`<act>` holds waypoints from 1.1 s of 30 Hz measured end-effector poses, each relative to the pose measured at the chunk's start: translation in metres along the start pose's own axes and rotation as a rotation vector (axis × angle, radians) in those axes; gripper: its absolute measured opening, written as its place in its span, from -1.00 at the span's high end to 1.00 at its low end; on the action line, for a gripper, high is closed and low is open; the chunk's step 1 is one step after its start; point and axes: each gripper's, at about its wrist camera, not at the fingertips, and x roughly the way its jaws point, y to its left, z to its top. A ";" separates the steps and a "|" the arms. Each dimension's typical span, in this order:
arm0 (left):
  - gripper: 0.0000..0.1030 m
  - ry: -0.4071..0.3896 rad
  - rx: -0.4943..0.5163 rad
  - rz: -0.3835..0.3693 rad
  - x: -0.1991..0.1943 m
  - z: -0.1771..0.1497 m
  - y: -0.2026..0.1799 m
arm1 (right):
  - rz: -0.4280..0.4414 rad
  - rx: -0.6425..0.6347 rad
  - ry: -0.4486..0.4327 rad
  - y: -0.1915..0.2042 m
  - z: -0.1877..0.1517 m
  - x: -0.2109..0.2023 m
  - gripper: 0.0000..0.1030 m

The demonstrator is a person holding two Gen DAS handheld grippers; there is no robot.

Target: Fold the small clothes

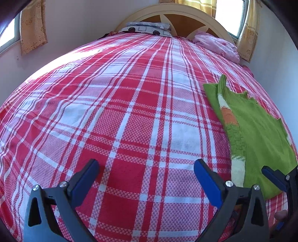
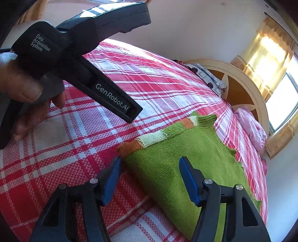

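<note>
While both tongs stand apart, I hold nothing.
Nearest, my right tongs straddle the near edge of the folded green sweater; my left tongs hover over bare plaid bedspread, sweater to their right. Farther: pink bundle, patterned pillow, headboard.
</note>
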 end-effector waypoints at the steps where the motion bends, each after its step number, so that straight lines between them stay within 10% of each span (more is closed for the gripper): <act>1: -1.00 0.003 0.006 -0.009 0.001 0.001 -0.001 | 0.001 0.003 -0.002 0.000 0.000 0.000 -0.25; 16: -1.00 -0.031 -0.019 -0.430 0.041 0.071 -0.025 | -0.029 -0.003 -0.019 0.005 -0.001 0.003 -0.20; 33: -0.87 0.041 -0.038 -0.667 0.085 0.105 -0.062 | -0.031 0.001 -0.022 0.007 0.000 0.003 -0.17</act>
